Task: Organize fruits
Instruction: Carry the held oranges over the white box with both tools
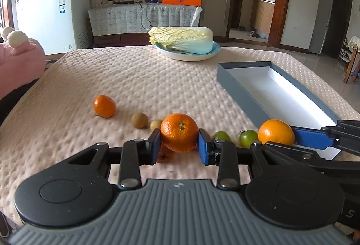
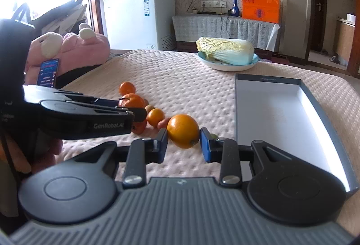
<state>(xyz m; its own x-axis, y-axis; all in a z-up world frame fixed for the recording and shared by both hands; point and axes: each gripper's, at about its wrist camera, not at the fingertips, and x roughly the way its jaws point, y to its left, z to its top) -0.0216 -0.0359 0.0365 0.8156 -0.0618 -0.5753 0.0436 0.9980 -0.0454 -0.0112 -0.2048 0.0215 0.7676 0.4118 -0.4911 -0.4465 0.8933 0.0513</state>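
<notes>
1. While both claws tilt down over the bed, the left gripper [image 1: 179, 146] pinches a mandarin [image 1: 179, 132], pads flat on its two sides, fruit raised off the quilted bedspread [image 1: 139, 78].
2. Right gripper [image 2: 183, 145] pinches a smooth orange [image 2: 183, 131] the same way; seen from the left wrist, it comes in from the right edge, just beside the left claw.
3. Loose fruit lies in a row on the cloth: small tangerine [image 1: 104, 106], two brown round fruits [image 1: 139, 120], two green tomatoes [image 1: 248, 138].
4. Grey box [image 1: 238, 90] with white inside sits open, right of the fruit.
5. Napa cabbage [image 1: 181, 39] lies on a pale blue plate [image 1: 216, 50] farther back.
6. Bedspread is pale, dimpled.
</notes>
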